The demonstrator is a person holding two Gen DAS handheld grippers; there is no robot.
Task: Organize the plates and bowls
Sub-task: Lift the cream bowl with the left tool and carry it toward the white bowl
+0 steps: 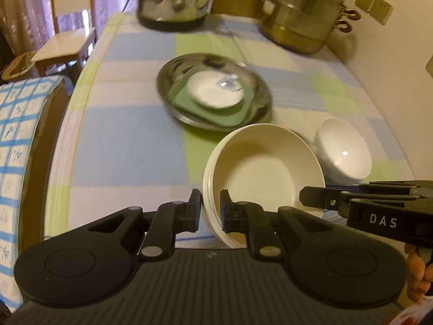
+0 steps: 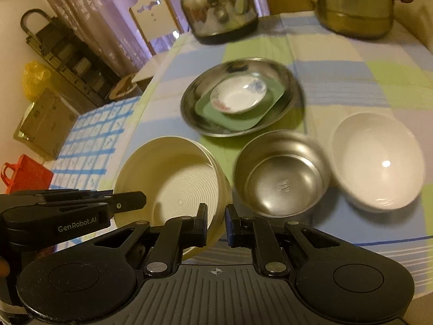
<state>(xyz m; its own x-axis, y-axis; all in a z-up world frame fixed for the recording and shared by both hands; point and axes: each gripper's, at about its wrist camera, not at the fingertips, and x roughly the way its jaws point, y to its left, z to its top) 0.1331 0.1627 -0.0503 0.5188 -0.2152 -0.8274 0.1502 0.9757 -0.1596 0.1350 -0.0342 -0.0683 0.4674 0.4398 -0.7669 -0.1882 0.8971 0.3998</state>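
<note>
Both claws, left claw [image 1: 210, 211] and right claw [image 2: 216, 226], clench the cream bowl's [image 1: 266, 168] rim; next, probably nest it into the steel bowl [image 2: 281, 173].

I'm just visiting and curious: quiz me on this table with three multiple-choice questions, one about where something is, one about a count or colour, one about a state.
1. Where does the small white dish sit?
A. On the green square plate inside the steel plate
B. Inside the steel bowl
C. On the chair

2. How many bowls stand loose on the cloth, not held by either gripper?
A. None
B. Two
C. Four

3. What is the state of the cream ribbed bowl?
A. Upside down on the cloth
B. Stacked in the white bowl
C. Tilted, gripped at its rim on both sides

Answers: 1 A, the right wrist view shows the three nested. 2 B, only the steel bowl and white bowl stand free. 3 C, the left gripper and right gripper each pinch its wall.
</note>
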